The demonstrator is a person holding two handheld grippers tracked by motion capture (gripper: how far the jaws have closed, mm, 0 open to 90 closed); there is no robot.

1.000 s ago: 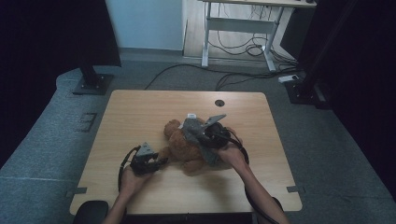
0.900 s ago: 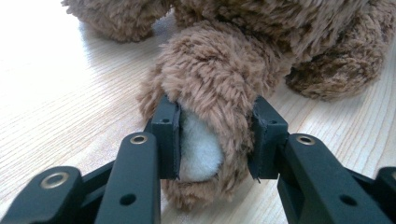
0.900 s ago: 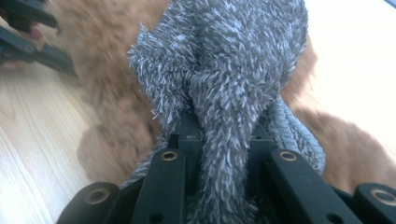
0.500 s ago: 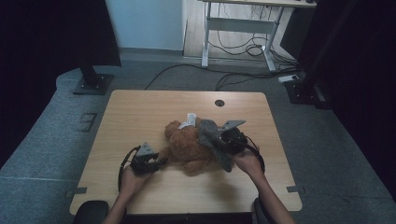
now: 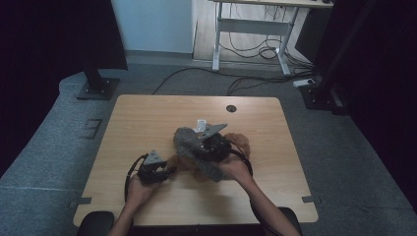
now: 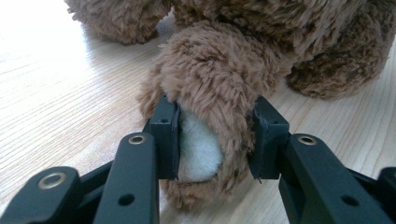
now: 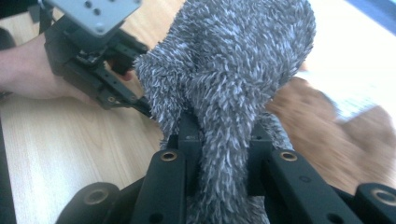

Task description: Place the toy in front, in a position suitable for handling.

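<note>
Since the earlier frame, my right gripper (image 7: 220, 140) had swung the grey furry garment (image 7: 233, 70) across the brown teddy bear (image 5: 196, 164) toward its head. Nearest me, the left gripper (image 6: 215, 140) was clamped on the bear's paw (image 6: 210, 112), pinning it mid-table (image 5: 147, 123). Farther off, the right's jaws pinched the garment. I judged dressing was underway; next came pulling it over the bear.
</note>
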